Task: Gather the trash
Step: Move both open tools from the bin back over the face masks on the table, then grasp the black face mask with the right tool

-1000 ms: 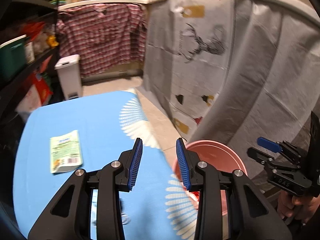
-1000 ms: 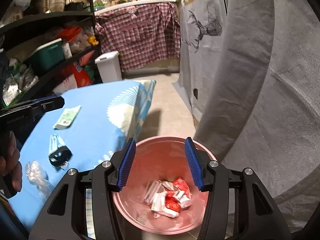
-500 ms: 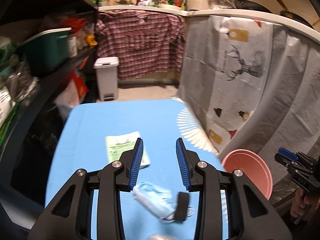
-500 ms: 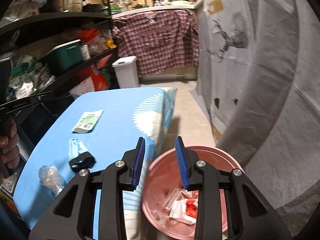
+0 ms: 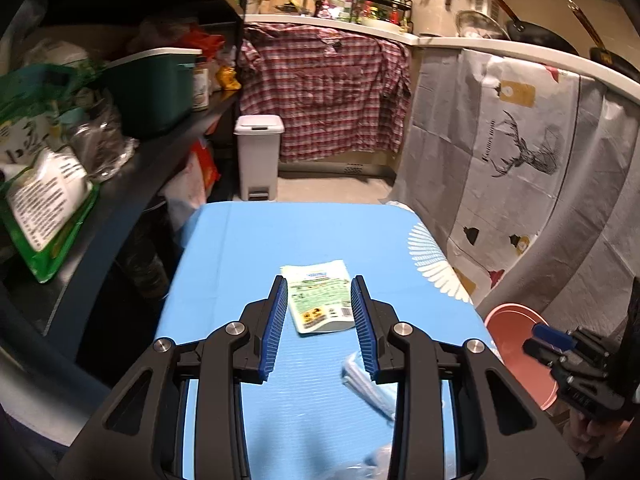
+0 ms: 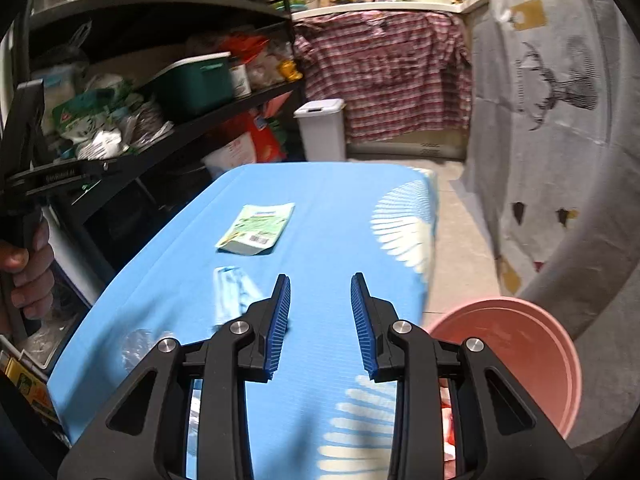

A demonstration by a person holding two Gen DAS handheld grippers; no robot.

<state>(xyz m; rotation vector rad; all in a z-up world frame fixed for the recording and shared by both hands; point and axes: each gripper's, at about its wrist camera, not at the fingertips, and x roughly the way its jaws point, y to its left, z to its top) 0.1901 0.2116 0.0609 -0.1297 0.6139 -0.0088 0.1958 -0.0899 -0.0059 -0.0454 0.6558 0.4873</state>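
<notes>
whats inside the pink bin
Red and white wrappers show low inside the pink bin; the right gripper's fingers cover most of its contents.

Dark cluttered shelving [image 5: 132, 168], tiled floor [image 6: 460, 248]

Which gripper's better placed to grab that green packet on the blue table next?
Left. The left gripper has the green packet framed between its open fingers; the right gripper sits nearer the pink bin.
</notes>
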